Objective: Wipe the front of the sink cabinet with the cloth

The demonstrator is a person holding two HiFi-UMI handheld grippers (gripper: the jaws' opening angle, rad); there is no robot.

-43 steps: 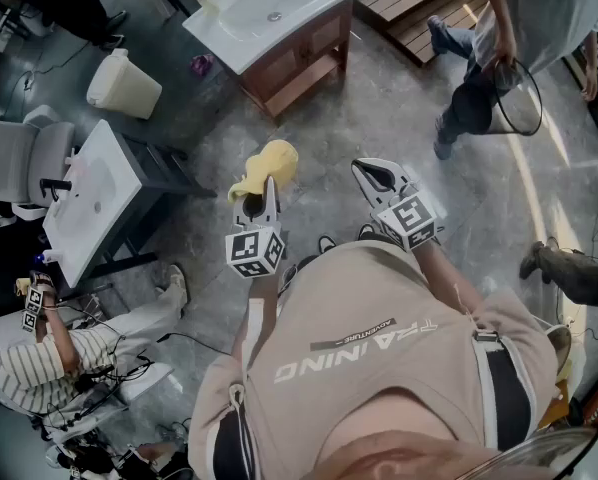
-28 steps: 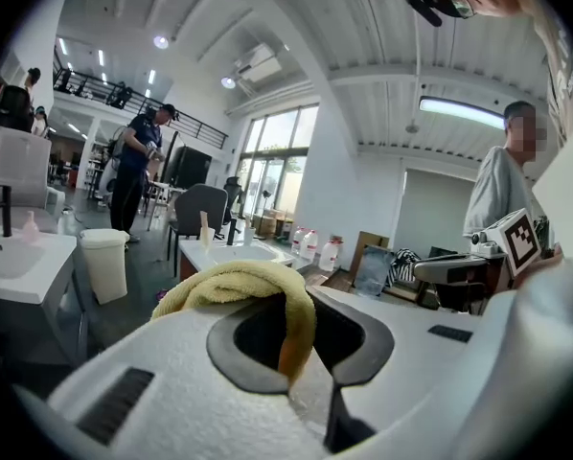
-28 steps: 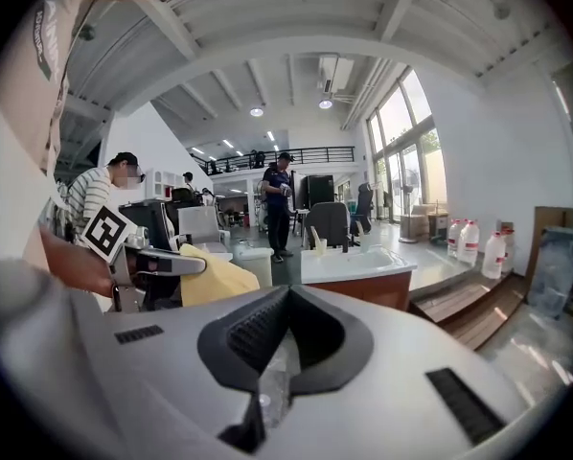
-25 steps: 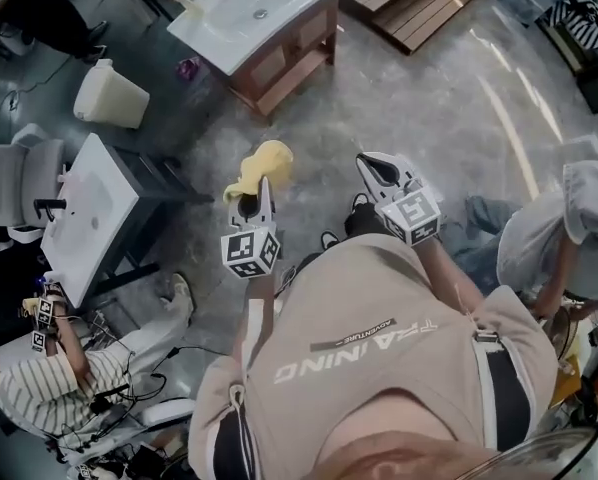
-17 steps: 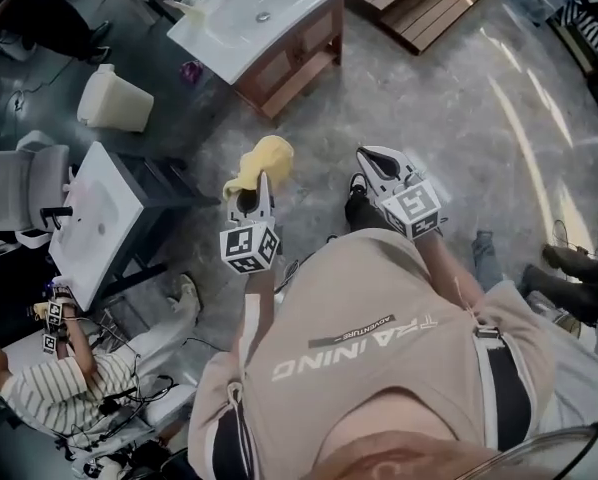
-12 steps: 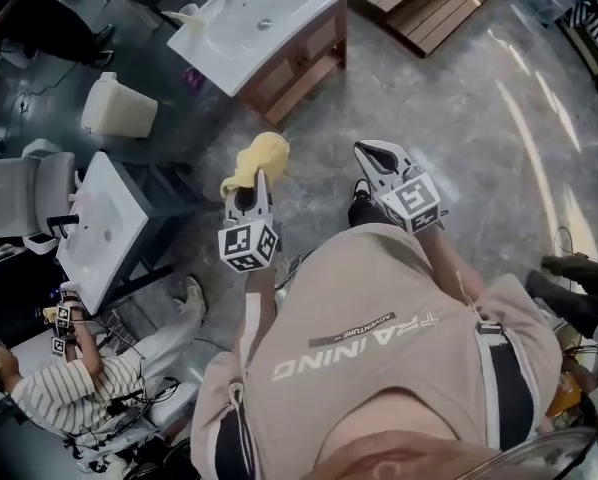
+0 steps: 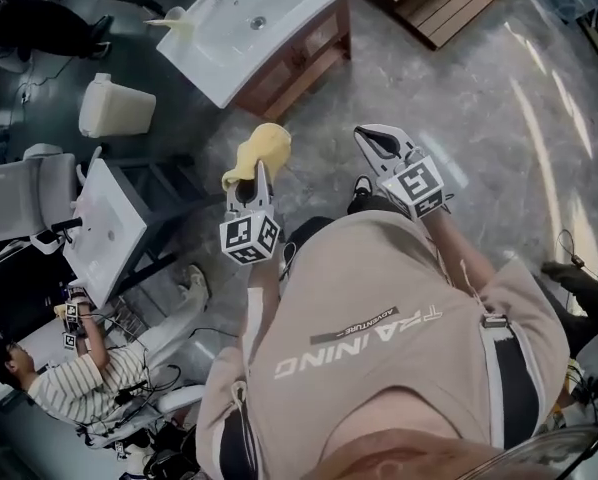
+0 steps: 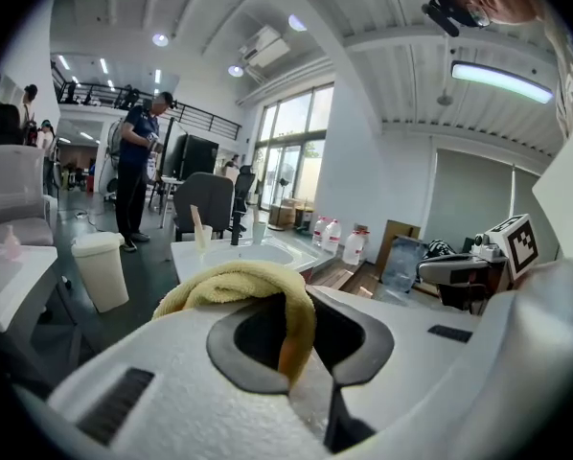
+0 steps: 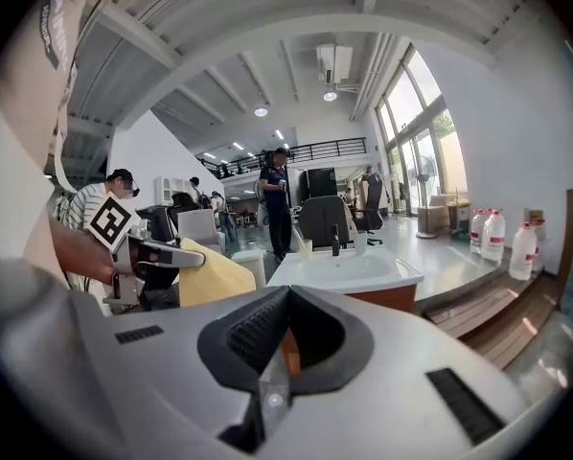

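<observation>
Two grippers are held out ahead of the person, both well apart from the sink cabinet. In the head view, its wooden front lies just past 12 o'clock from the left gripper. That gripper's jaws are clamped on the yellow cloth, which bunches over the tips on the cabinet side. The right gripper, at about 2 o'clock of the left, has its jaws pressed together on nothing. The cabinet front runs roughly along the 8-to-2 o'clock line. The cloth-bearing left gripper looks the nearer, so it likely leads forward.
</observation>
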